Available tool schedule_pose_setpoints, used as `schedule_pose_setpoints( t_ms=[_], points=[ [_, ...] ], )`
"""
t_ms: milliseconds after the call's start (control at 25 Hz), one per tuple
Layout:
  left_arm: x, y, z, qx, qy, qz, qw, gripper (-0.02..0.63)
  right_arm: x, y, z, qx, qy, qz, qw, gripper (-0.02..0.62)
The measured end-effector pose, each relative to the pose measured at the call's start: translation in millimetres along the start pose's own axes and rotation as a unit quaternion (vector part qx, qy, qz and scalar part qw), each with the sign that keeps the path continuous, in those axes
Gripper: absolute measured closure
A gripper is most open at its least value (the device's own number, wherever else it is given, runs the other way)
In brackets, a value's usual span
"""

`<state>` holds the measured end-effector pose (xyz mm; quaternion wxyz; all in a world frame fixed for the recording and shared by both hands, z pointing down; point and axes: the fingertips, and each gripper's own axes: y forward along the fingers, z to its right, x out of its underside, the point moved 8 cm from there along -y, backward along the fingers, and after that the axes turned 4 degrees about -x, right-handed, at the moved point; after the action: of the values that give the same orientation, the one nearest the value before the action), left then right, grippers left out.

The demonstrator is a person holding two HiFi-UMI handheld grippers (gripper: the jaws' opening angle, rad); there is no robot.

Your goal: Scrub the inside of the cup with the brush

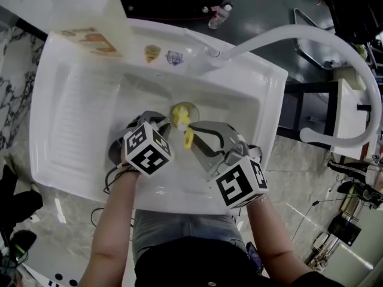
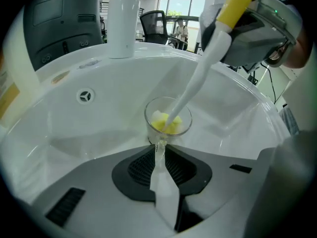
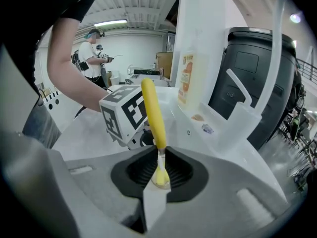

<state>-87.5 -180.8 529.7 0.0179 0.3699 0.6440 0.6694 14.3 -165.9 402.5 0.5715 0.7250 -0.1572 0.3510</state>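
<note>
A clear glass cup stands in the basin of the white sink. My left gripper is shut on the cup's near wall, seen close up in the left gripper view, where the cup sits just beyond the gripper. The brush has a yellow handle, a white stem and a yellow sponge head down inside the cup. My right gripper is shut on the handle; in the right gripper view the handle rises from the gripper.
A white curved tap hose arches over the sink's right side. A large pale bottle stands at the back left, beside the ribbed drainboard. The overflow hole is in the far basin wall. A dark bin stands behind.
</note>
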Motion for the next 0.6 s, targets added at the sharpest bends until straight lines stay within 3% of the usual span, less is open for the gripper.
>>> schedule_pose_setpoints(
  t_ms=[400, 600],
  points=[
    [0.2, 0.5, 2.3, -0.007, 0.031, -0.005, 0.9995, 0.538, -2.8, 12.4, 28.5, 0.004, 0.035, 0.012, 0.999, 0.554],
    [0.2, 0.9, 2.9, -0.009, 0.041, -0.005, 0.9991, 0.54, 8.9, 3.3, 42.9, 0.003, 0.086, 0.031, 0.996, 0.553]
  ],
)
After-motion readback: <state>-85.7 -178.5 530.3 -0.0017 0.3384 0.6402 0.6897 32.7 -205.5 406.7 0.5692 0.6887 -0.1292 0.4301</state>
